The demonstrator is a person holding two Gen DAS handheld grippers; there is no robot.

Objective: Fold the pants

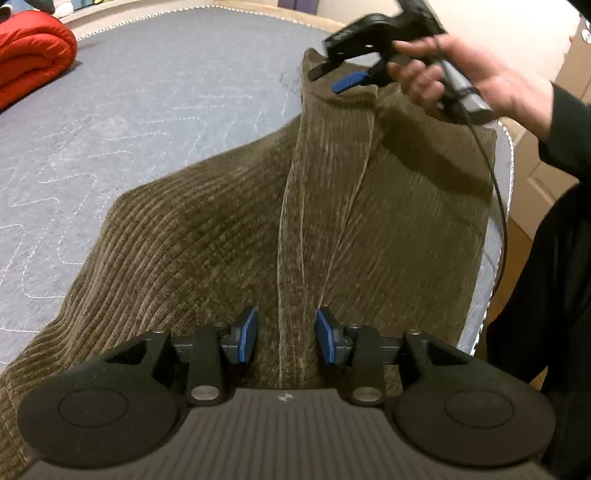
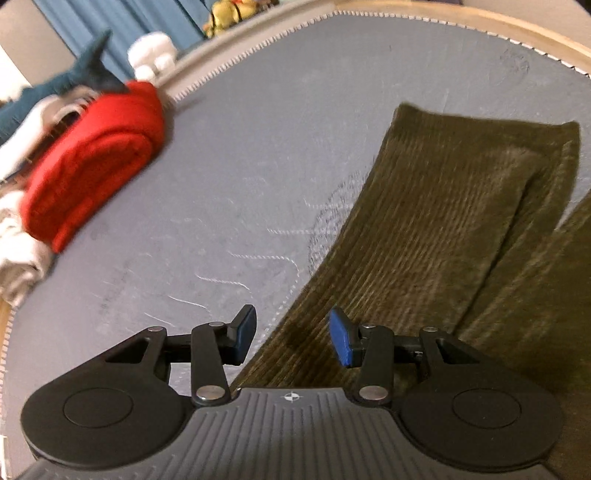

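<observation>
Pants (image 1: pixel 229 240) show corduroy ribs, no readable writing.

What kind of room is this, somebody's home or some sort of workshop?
Probably a home, likely a bedroom. Brown corduroy pants lie on a grey quilted pad; a rolled red blanket, plush toys and a blue curtain sit behind.

One pair of olive corduroy pants (image 1: pixel 229 236), one rolled red blanket (image 2: pixel 92 158), two grippers (image 1: pixel 286 338) (image 2: pixel 293 334), one grey quilted mat (image 1: pixel 147 92)
</observation>
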